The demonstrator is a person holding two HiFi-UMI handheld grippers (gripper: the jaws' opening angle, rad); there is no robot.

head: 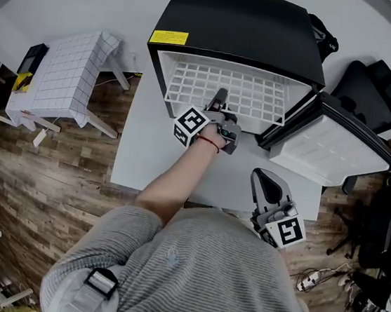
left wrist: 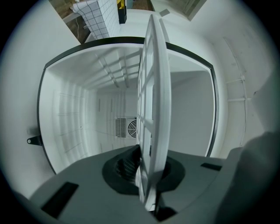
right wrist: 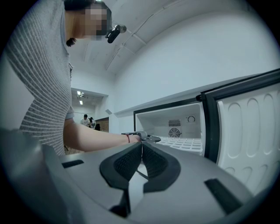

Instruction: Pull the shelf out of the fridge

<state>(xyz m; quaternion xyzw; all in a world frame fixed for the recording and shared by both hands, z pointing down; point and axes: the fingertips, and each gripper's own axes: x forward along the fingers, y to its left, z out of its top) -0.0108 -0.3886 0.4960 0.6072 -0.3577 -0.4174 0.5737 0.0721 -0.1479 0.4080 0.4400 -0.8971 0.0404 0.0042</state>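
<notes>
At the far left, off the counter, stood a small table (head: 67, 76) draped in white gridded cloth. Beside it the white counter (head: 145, 160) carried a black mini fridge (head: 240, 23) with its mouth towards the person. The white grid shelf (head: 259, 96) lay level in the open compartment, its front edge jutting a little out over the counter.

The left claw (head: 219, 104) reached in from the person's side and met that front edge near its middle. In the left gripper view the shelf (left wrist: 153, 109) ran edge-on straight up the picture, its rim caught in the left claw (left wrist: 146, 168), whose jaws were nipped on the rim from either side. Behind it lay the white cabinet, with a round fan grille (left wrist: 129, 127) in the back wall.

Right of the fridge the door (head: 331, 147) hung wide open, its white liner facing up. Nearer the person, over the counter's right front corner, the right claw (head: 266, 185) was well apart from the shelf. In its own view the right claw (right wrist: 141, 151) had its jaws pressed together on nothing and pointed towards the open fridge. A black office chair (head: 373, 89) stood at the far right.
</notes>
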